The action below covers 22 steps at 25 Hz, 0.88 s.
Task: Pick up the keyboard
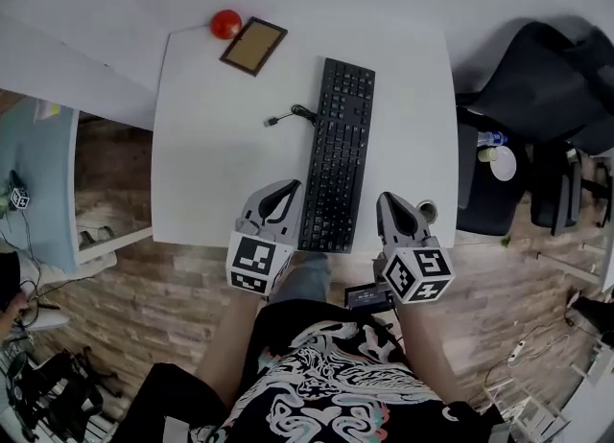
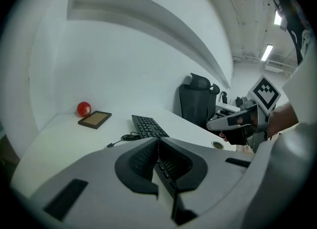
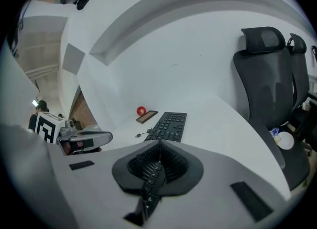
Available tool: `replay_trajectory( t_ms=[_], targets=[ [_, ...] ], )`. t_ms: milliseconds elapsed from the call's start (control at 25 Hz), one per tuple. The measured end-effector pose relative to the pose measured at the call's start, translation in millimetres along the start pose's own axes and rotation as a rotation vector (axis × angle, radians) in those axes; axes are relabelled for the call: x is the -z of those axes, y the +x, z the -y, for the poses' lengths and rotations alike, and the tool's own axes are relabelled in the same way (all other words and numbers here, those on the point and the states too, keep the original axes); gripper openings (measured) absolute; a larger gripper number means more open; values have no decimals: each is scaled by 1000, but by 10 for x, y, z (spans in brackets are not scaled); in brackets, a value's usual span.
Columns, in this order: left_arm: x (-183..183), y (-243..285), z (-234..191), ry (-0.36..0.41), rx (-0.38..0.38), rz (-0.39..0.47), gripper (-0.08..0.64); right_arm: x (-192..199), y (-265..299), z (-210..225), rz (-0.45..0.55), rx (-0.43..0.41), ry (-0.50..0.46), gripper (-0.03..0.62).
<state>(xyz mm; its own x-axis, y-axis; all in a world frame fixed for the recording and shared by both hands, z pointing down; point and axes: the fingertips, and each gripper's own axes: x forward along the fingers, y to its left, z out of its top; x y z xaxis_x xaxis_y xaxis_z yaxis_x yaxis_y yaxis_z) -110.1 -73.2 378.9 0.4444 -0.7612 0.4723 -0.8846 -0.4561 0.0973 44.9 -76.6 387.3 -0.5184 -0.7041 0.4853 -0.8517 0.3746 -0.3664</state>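
Note:
A black keyboard (image 1: 338, 168) lies lengthwise on the white table (image 1: 221, 163), its cable (image 1: 288, 117) curling off to the left. My left gripper (image 1: 286, 188) hovers at the table's near edge, just left of the keyboard's near end, jaws shut and empty. On the other side of that end my right gripper (image 1: 391, 201) is also shut and empty. In the left gripper view the closed jaws (image 2: 158, 141) point at the keyboard (image 2: 147, 125). In the right gripper view the shut gripper (image 3: 159, 146) has the keyboard (image 3: 169, 125) straight ahead.
A red ball (image 1: 226, 23) and a brown framed board (image 1: 253, 45) sit at the table's far left corner. A round cable hole (image 1: 427, 209) is near the right gripper. A black office chair (image 1: 537, 86) stands to the right of the table.

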Motion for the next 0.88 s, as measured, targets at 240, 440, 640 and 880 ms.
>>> replay_trajectory(
  t_ms=[240, 440, 640, 880],
  targets=[
    [131, 303, -108, -23, 31, -39, 20, 146, 328, 94, -61, -33, -18, 29],
    [272, 487, -130, -57, 60, -102, 20, 271, 530, 179, -106, -52, 29, 29],
    [403, 574, -103, -115, 114, -153, 20, 475, 659, 276, -163, -61, 73, 29],
    [480, 676, -128, -145, 125, -174, 20, 631, 699, 310, -181, -92, 168, 31]
  ],
)
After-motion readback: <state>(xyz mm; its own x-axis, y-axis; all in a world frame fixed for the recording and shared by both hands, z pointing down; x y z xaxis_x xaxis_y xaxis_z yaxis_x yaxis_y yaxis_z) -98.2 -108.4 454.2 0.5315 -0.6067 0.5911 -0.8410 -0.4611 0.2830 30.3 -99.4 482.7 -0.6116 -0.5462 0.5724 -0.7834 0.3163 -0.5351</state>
